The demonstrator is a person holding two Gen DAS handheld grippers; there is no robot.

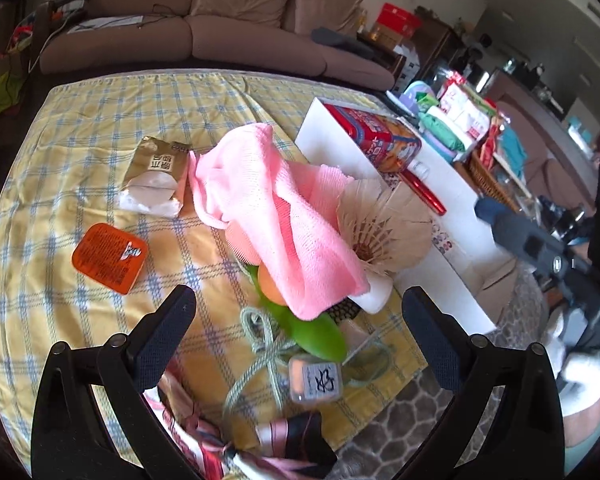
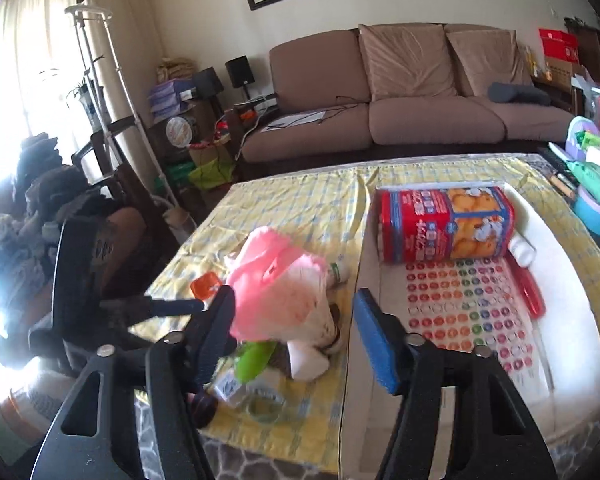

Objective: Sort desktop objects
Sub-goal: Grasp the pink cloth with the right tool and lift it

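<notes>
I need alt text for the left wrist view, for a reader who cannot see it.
The open left gripper hovers above a pink cloth draped over a clutter pile on a yellow checked tablecloth. An orange packet lies left; a white tray holding a red tin lies right.

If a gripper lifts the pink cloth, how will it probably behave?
The pink cloth is draped in soft folds over the shuttlecock and other items, so it will likely hang limp. It looks thin, probably light. Its knit texture may snag the feathers.
</notes>
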